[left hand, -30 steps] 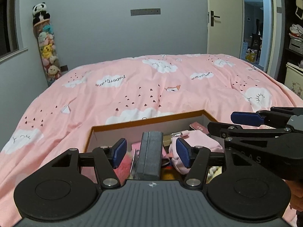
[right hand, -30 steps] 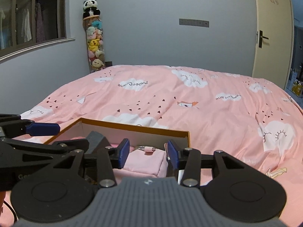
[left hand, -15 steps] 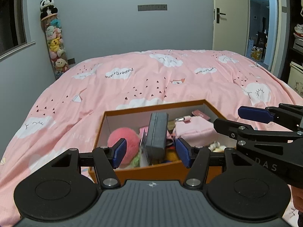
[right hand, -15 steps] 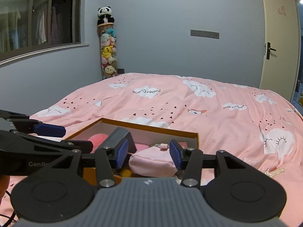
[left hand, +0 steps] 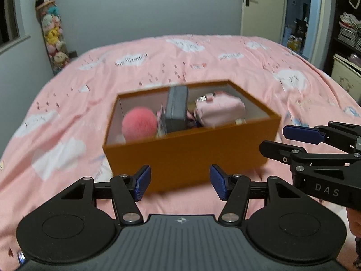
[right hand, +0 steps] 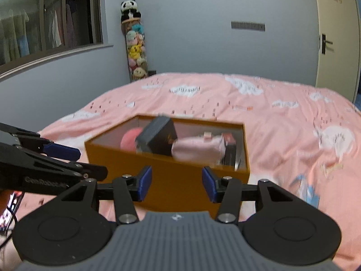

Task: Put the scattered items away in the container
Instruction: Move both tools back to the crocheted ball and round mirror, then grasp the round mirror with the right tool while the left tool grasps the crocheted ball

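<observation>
Both tools backed off the box, empty, jaws apart.

Left tool [left hand: 179,182] and right tool [right hand: 173,184] hung side by side just short of the orange box's [left hand: 191,155] near wall, angled down at it; both moderately wide, nothing between the pads. Box sat on the pink bed [left hand: 90,103], open bedding on all sides of it. Inside: dark grey case [left hand: 177,111] standing on edge mid-box, pink fluffy ball [left hand: 138,125] left of it, pink pouch [left hand: 220,110] on its right. Versus a second ago: tools were over the box interior with the case framed between the left pads; now the whole near wall is visible, so both had pulled back. Frames blurred.
</observation>
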